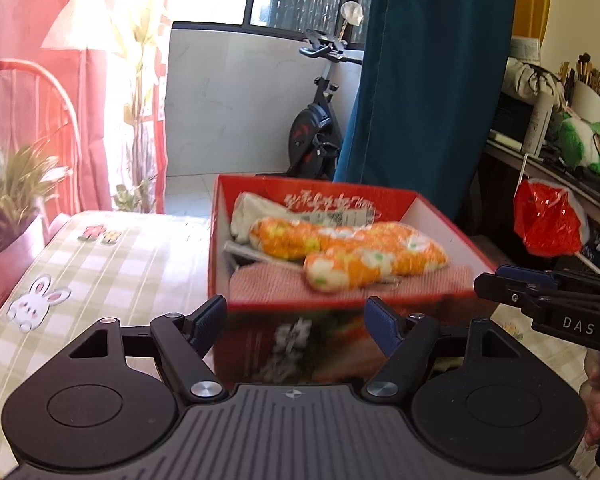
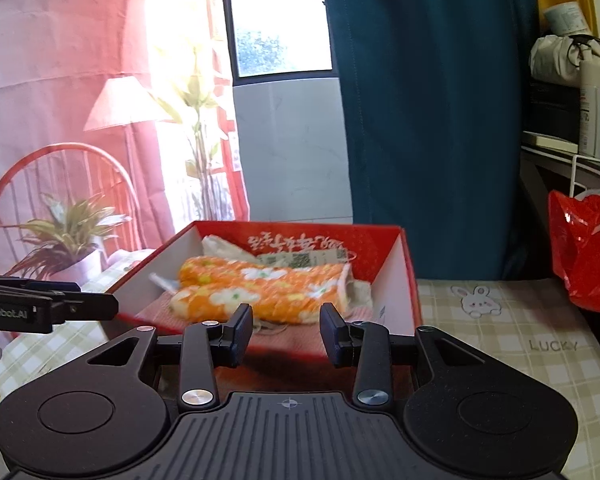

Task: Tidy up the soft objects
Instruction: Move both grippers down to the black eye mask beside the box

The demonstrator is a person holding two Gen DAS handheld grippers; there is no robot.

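A red cardboard box (image 1: 440,220) stands on the checked bed cover and holds two rolled orange floral cloths (image 1: 352,250), a white cloth (image 1: 252,210) and a pink ribbed cloth (image 1: 284,280). The box (image 2: 406,276) and the orange rolls (image 2: 260,290) also show in the right wrist view. My left gripper (image 1: 296,324) is open and empty, just in front of the box's near wall. My right gripper (image 2: 286,332) is open and empty at the box's near edge. The right gripper also shows side-on in the left wrist view (image 1: 500,280), the left gripper in the right wrist view (image 2: 100,308).
The bed cover (image 1: 100,272) has rabbit prints. A potted plant (image 2: 68,236) and a red chair (image 2: 60,168) stand at the left. A red plastic bag (image 2: 584,248) hangs at the right by a cluttered shelf (image 1: 560,132). A teal curtain (image 2: 420,120) hangs behind the box.
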